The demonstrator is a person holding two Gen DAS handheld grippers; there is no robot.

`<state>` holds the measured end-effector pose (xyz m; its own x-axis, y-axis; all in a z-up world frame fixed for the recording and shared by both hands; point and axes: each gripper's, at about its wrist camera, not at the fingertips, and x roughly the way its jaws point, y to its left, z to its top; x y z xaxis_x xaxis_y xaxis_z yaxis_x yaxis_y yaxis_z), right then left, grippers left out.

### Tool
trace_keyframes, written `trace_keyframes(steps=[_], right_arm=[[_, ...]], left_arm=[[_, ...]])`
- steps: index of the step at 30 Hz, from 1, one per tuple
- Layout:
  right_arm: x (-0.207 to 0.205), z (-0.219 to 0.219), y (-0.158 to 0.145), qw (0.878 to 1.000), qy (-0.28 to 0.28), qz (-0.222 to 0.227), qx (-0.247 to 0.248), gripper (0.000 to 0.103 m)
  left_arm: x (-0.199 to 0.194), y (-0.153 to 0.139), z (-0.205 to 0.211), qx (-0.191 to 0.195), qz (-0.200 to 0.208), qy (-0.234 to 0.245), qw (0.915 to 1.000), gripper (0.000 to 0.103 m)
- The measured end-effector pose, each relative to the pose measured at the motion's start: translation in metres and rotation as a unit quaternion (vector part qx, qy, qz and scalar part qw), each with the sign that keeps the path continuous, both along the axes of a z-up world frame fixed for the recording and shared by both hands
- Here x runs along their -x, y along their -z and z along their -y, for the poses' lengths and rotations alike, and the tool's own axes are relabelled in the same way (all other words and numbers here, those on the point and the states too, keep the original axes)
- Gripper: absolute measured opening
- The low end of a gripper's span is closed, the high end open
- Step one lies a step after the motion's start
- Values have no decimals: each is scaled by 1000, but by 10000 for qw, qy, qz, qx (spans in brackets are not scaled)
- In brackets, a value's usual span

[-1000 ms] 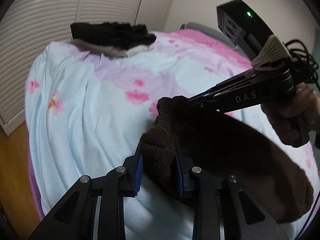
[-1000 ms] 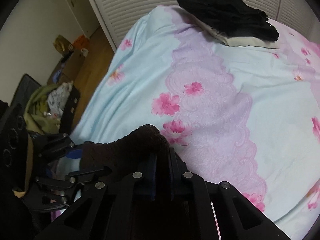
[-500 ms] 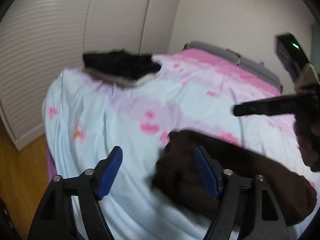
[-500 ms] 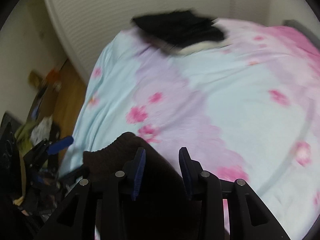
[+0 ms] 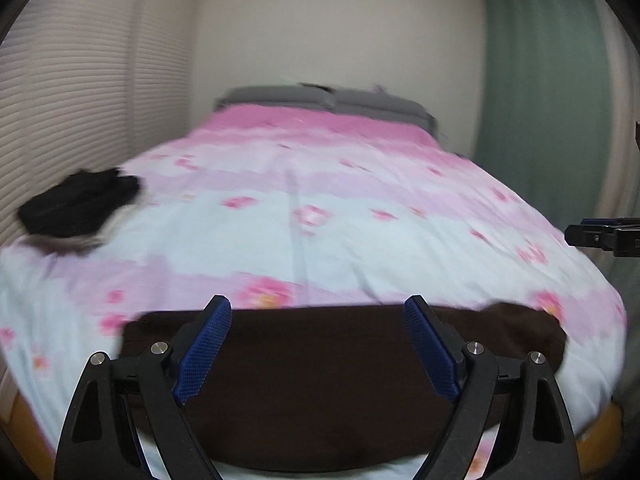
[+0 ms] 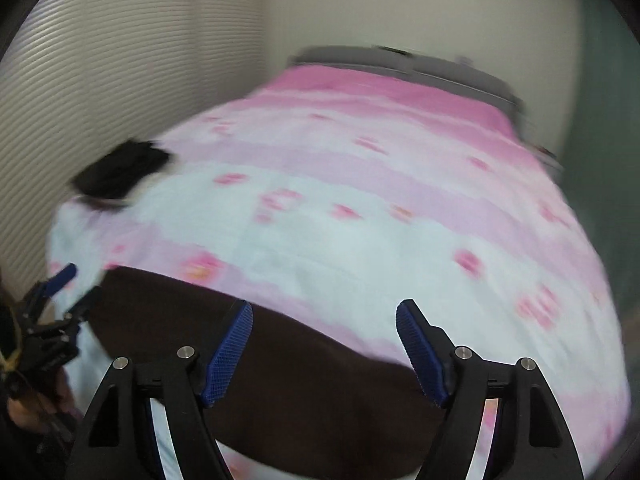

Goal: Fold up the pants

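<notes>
The dark brown pants (image 5: 320, 376) lie folded flat across the near end of the bed, also in the right wrist view (image 6: 280, 380). My left gripper (image 5: 318, 344) is open and empty, raised above the pants. My right gripper (image 6: 324, 348) is open and empty, above the pants' right part. The right gripper's tip (image 5: 600, 236) shows at the right edge of the left wrist view. The left gripper (image 6: 60, 304) shows at the left of the right wrist view.
The bed has a pink and light-blue floral cover (image 5: 340, 208). A pile of black clothes on something white (image 5: 80, 208) lies at the bed's left edge, by louvered closet doors (image 5: 60, 100). Grey pillows (image 5: 320, 100) are at the far end, a green curtain (image 5: 540, 100) to the right.
Both grippers let go of the brown pants, opened wide and drew back and up. The pants now lie flat on the bed. Both views swung toward the head of the bed.
</notes>
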<state>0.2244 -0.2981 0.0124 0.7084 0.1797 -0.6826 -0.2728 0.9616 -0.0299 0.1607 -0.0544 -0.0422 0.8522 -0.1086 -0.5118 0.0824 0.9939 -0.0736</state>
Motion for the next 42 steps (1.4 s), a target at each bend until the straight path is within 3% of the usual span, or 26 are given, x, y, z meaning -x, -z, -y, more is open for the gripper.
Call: trace_keyframes(steps=[3,6,8,11,13,14,18,20,22,24,26,29,31,32,37,40,42], right_arm=[[11,48,17,9989,454,-136,-64,75],[0,73,33,9976,341,-424,-426,75],[-15,73,39,9966,-173,-548,-592,75],[-50,50,57,9877,-1167,-945,-435,75],[-83,30,73,9777,-1673,-1249,-207,71],[-94,19,80,9738,-1820,-1360,-114,63],[-150,-20,120,9431,-2540,-2148,30,31],[-170,-33,139,9248,-2854,-2516,-29,31],[-182,-45,162,8944,-3260,-3056,-218,31],[-183,-51,183,8732,-3471,-3417,-179,31],[-180,-54,200,8594,-3557,-3672,-112,32],[-180,-52,214,8502,-3574,-3845,-403,33],[-174,-50,214,8523,-3626,-3742,-454,24],[-169,-49,212,8508,-3705,-3699,-461,14],[-128,-58,193,8625,-4035,-3055,14,12],[-94,-65,173,8860,-4143,-1852,951,11],[-68,-72,167,8937,-4057,-1044,1606,10]], left_arm=[[-6,12,32,-133,-45,342,9993,88],[-13,24,56,-199,-201,445,9986,88],[-15,29,64,-129,-302,440,9985,88],[-17,33,75,-200,-285,425,9985,88],[-17,33,82,-281,-214,381,9986,88],[-20,35,85,-315,-196,329,9988,88],[-43,45,84,-266,-358,176,9988,88],[-55,53,81,-262,-495,133,9983,88],[-63,61,77,-239,-615,73,9978,88],[-68,68,74,-216,-712,60,9972,88],[-72,75,73,-235,-788,78,9966,88],[-76,81,72,-225,-843,102,9961,88],[-77,84,71,-209,-862,121,9960,88],[-77,84,70,-195,-880,140,9958,88],[-72,85,67,-163,-893,176,9957,88],[-63,83,67,-291,-765,155,9965,88],[-58,83,67,-360,-707,133,9968,88]])
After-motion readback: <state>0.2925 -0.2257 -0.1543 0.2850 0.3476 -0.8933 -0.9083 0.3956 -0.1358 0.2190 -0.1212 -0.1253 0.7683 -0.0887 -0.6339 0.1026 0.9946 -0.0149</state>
